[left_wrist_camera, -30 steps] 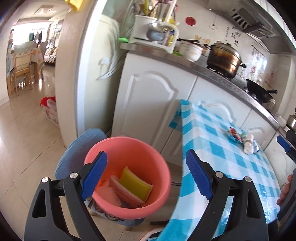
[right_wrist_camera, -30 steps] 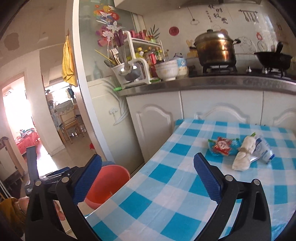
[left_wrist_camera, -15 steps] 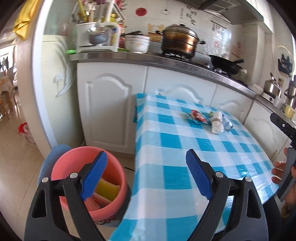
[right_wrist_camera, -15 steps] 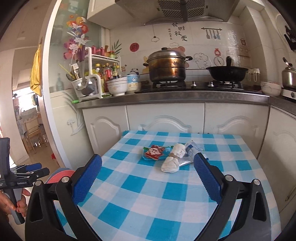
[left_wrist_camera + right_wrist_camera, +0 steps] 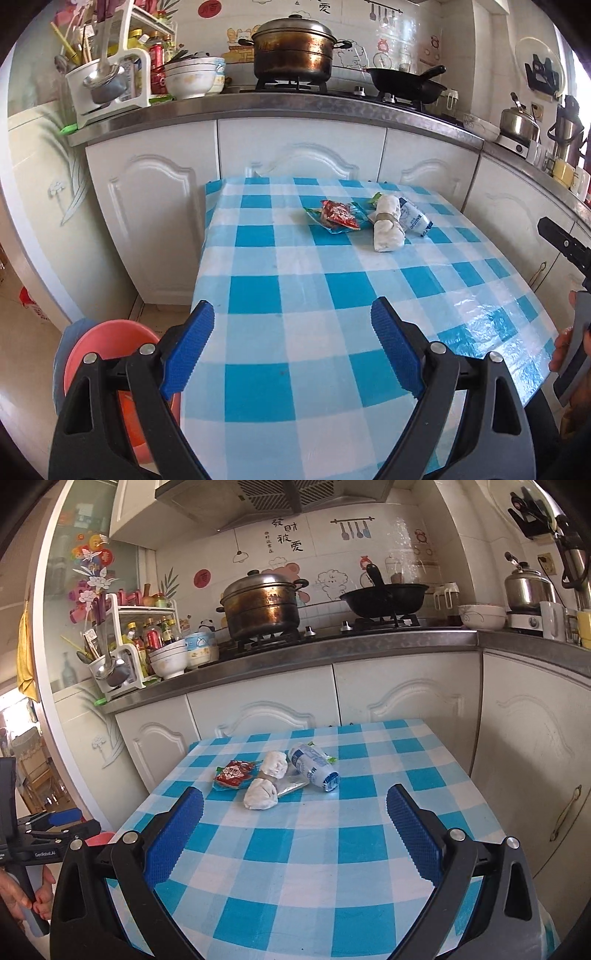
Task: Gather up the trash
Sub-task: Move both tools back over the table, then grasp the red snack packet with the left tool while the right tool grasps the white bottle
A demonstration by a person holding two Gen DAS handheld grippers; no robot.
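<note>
Ahead of our left gripper (image 5: pixel 291 343), black with blue ribbed pads, the tabletop (image 5: pixel 332 291) wears a blue, pale-blue and white check. Well beyond the gripper we see a red-and-teal snack wrapper (image 5: pixel 338 216), a white crumpled wad (image 5: pixel 386 229) and a white packet with blue print (image 5: pixel 414 220). Low to the left of that gripper sits a salmon-pink bucket (image 5: pixel 107 336). Our right gripper (image 5: pixel 295 830) is black with blue pads too. Far ahead stand white cabinets (image 5: pixel 406 698) and a bronze-brown pot (image 5: pixel 264 605).

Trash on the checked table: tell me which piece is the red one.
The red snack wrapper, at the left end of the cluster. The white wad beside it and the clear plastic bag with blue print show no red.
</note>
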